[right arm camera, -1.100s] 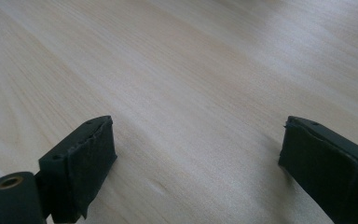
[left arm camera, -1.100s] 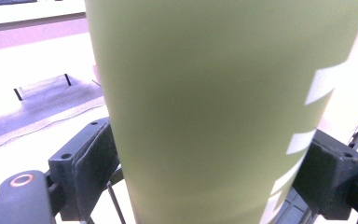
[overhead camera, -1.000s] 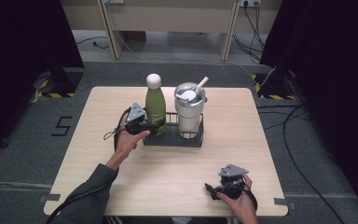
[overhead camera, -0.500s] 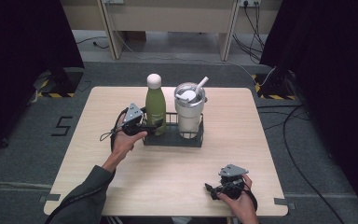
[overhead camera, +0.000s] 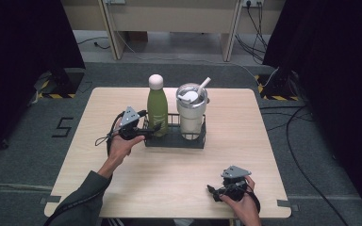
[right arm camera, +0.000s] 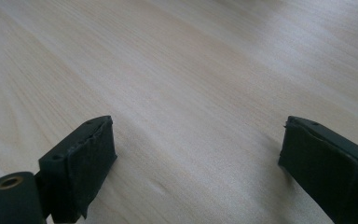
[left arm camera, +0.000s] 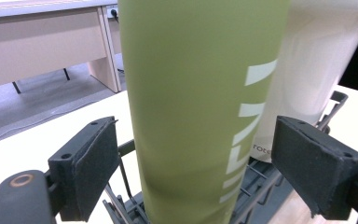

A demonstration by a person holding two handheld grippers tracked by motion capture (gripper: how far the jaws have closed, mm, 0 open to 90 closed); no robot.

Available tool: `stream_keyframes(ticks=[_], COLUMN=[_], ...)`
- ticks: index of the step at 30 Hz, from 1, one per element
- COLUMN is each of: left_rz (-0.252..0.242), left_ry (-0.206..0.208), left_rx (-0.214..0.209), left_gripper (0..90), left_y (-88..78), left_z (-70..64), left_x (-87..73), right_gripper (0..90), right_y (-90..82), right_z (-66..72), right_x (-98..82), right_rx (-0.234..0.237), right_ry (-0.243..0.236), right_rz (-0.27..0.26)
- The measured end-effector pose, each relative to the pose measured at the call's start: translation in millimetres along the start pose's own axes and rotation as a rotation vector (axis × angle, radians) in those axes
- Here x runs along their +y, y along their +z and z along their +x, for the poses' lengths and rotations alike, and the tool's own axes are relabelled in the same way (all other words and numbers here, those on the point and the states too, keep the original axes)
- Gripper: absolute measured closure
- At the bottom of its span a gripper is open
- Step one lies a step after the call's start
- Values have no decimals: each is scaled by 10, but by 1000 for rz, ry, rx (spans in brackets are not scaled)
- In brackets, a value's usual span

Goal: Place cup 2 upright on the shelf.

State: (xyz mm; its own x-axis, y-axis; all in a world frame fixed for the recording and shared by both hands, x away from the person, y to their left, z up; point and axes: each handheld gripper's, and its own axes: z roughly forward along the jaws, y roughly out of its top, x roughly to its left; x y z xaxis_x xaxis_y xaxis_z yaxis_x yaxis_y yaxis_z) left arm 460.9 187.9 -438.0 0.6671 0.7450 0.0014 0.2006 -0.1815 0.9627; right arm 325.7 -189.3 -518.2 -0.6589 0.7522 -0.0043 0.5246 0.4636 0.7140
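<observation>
1. High view: a green bottle (overhead camera: 157, 112) with a pale cap is seen standing upright in the left compartment of a black wire caddy (overhead camera: 174, 139) on the wooden table (overhead camera: 217, 160); a steel tumbler (overhead camera: 191, 117) with a lid and straw stands in the right compartment. The left gripper (overhead camera: 150, 129) is held level at the bottle's lower body, reached in from the left with the forearm stretched forward. The right gripper (overhead camera: 212, 190) is rested near the table's front edge, well apart from the caddy.

2. Left gripper view: the green bottle (left arm camera: 191, 107) is framed between the jaws, which are spread with a gap left on either side (nothing is clamped yet). The tumbler (left arm camera: 317, 60) is seen just behind. A risk is judged here: if the jaws are closed low, a caddy wire (left arm camera: 126, 149) could be pinched with the bottle, and the whole caddy might be dragged or tipped on the lift; an off-centre squeeze on the smooth round wall could let the bottle slip.

3. Right gripper view: the jaws are spread wide over bare table (right arm camera: 191, 84), nothing being held.
</observation>
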Motion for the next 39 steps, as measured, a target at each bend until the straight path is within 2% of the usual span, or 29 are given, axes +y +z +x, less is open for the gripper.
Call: stream_keyframes(ticks=[12, 15, 17, 26, 39], left_rz=[14, 8, 3, 16, 44], left_ry=[-32, -27, -39, -45, -58], left_rx=[-31, -51, -72, -105, -118], left_gripper=[147, 147, 147, 147, 147], left_y=[-214, -295, -366, -534, -744], left_z=[-68, -126, -175, -320, -380], left_x=[-56, -66, -68, -139, -303], right_gripper=[105, 105, 105, 101, 100], right_y=[0, 0, 0, 4, 4], right_z=[0, 0, 0, 1, 1], right_x=[0, 0, 0, 2, 2], right_rx=[0, 0, 0, -1, -1], right_ry=[0, 0, 0, -1, -1], right_rz=[0, 0, 0, 1, 1])
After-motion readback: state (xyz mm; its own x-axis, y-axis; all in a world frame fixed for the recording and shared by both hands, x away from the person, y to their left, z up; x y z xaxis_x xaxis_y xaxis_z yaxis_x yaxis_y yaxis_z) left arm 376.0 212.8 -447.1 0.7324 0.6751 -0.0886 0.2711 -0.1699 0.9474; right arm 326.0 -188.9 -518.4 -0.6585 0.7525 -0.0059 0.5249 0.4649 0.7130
